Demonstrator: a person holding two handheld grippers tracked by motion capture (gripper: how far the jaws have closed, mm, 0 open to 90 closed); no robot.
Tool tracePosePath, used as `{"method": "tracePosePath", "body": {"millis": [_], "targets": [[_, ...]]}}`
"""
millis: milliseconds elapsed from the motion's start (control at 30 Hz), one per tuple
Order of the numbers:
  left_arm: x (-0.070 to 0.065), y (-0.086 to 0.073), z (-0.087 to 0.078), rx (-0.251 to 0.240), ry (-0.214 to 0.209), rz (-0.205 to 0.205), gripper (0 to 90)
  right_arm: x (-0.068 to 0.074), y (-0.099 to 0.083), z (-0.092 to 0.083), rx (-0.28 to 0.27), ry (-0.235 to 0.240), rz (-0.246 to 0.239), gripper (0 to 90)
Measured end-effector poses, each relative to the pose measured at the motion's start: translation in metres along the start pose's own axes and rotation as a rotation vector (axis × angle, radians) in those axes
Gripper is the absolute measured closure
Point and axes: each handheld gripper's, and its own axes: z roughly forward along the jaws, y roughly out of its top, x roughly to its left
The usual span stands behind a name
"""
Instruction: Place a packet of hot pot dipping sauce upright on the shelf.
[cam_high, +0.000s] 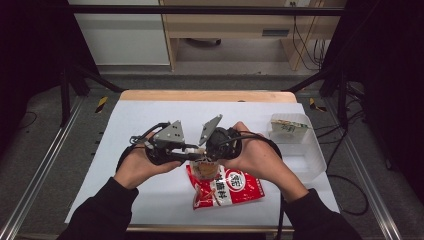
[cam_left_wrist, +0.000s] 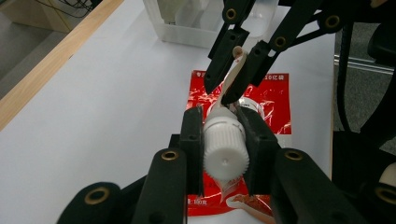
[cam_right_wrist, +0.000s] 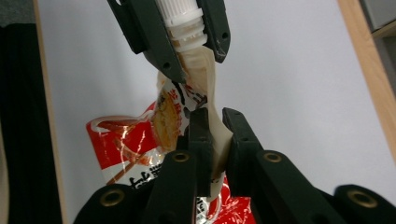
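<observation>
Spouted sauce pouch: red and white, printed side up; its lower part lies on the surface under both your claws, its top lifted between them.
Cap: white and ribbed, on the pouch's spout, squeezed between the pads of your left claw.
Left claw: you have it clenched on the cap, jaws on either side of it.
Right claw: you have it clamped on the pouch's pale neck just below the spout, right next to the left claw's tips.
Plastic bin: clear, off beyond your right claw, well apart; a small packet lies inside.
Surface: white sheet, bare ahead of both claws.
</observation>
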Motion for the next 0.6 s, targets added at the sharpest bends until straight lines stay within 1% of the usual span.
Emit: {"method": "tracePosePath", "body": {"millis": [33,100,133,200,267,300,333,367,400,433,500,567,600], "targets": [[0.0,-0.001,0.0,0.002,0.003,-0.002,73.3,0.0,0.001,0.001,0.004,0.008,0.009,84.8],[0.0,-0.005,0.0,-0.004,0.008,-0.02,73.1,-0.001,0.003,0.002,0.012,0.008,0.009,85.9],[0.001,-0.007,0.0,-0.013,0.012,-0.03,72.9,-0.002,0.004,0.003,0.016,0.009,-0.005,86.2],[0.001,-0.012,-0.001,-0.042,0.018,-0.06,71.9,-0.002,0.008,0.003,0.019,0.01,-0.008,86.4],[0.003,-0.018,-0.003,-0.071,0.024,-0.089,67.8,-0.003,0.011,0.003,0.029,-0.002,-0.017,86.5],[0.003,-0.021,-0.004,-0.085,0.029,-0.1,64.5,-0.003,0.011,0.003,0.026,-0.003,-0.015,86.6],[0.003,-0.023,-0.005,-0.096,0.037,-0.11,59.1,-0.004,0.012,0.003,0.033,-0.003,-0.019,86.6],[0.003,-0.027,-0.007,-0.108,0.051,-0.115,52.4,-0.004,0.013,0.003,0.034,-0.006,-0.028,86.6],[0.001,-0.03,-0.009,-0.125,0.079,-0.119,48.7,-0.004,0.014,0.003,0.037,-0.012,-0.027,86.6],[0.0,-0.034,-0.012,-0.138,0.114,-0.118,46.9,-0.005,0.014,0.003,0.032,-0.014,-0.024,86.6],[-0.003,-0.043,-0.017,-0.162,0.15,-0.121,42.7,-0.007,0.014,0.003,0.026,-0.021,-0.017,86.6],[-0.003,-0.055,-0.02,-0.146,0.191,-0.139,38.6,-0.011,0.013,0.003,0.021,-0.027,-0.006,86.6],[-0.003,-0.062,-0.021,-0.143,0.197,-0.155,37.1,-0.013,0.013,0.003,0.017,-0.031,-0.005,86.6]]}}
